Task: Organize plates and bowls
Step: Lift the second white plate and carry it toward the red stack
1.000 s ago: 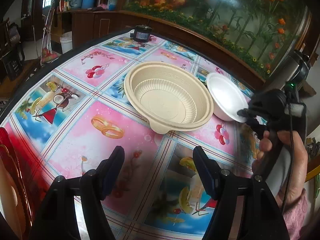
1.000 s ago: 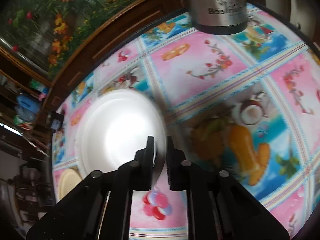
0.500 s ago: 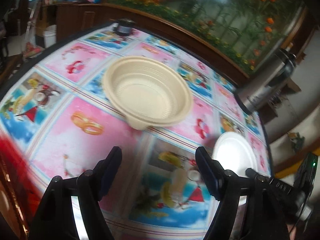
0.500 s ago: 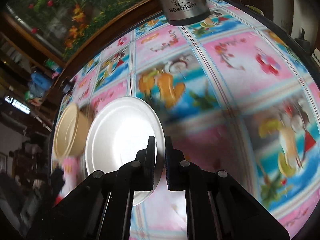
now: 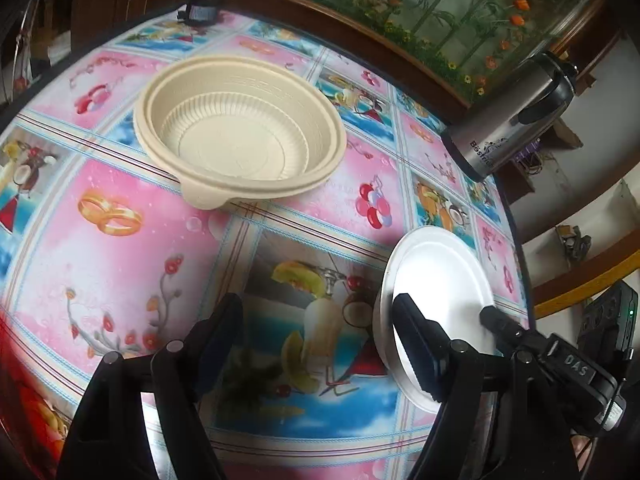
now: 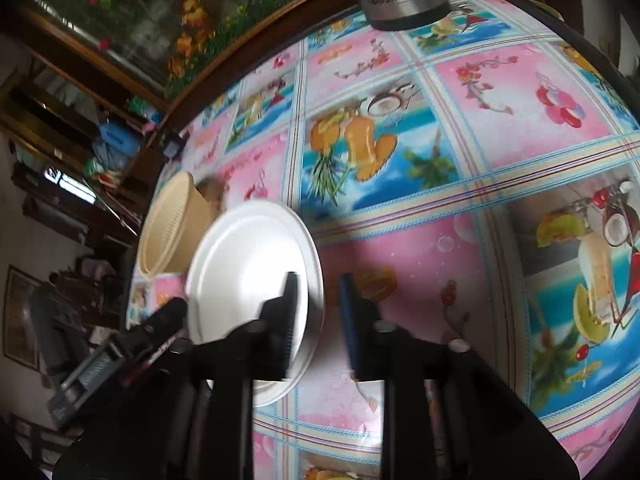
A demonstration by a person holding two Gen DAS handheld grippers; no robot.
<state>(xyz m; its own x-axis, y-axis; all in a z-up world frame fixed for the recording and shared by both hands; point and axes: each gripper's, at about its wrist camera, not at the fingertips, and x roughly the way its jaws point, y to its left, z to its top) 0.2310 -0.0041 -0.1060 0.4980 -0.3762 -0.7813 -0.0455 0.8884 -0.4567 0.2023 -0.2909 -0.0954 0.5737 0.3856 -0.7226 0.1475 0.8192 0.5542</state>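
Between the opening jaws of the right gripper (image 6: 318, 300) the rim of a white plate (image 6: 248, 264) is seen, with daylight showing between the rim and the far pad, so the plate is no longer pinched; its underside appears to sit on the worktop (image 6: 420, 240), which is covered by a pink and blue printed cloth of fruit, rings and cocktails. Just beyond the plate, on the side away from the right jaws, a beige ribbed bowl (image 6: 172, 224) is seen edge-on. From the left wrist view, the same bowl (image 5: 240, 136) is found well ahead of the left gripper (image 5: 316, 320), whose jaws are spread wide with nothing between them. The white plate (image 5: 436, 280) lies just outside the left gripper's right-hand jaw, with the right gripper (image 5: 500, 328) reaching onto its near edge; the letters "DAS" are printed on that gripper's body. Farther ahead and to the right, a steel flask (image 5: 508, 116) stands at the worktop's edge, and a brand beginning "Bös" can be read on it; the rest is unclear.
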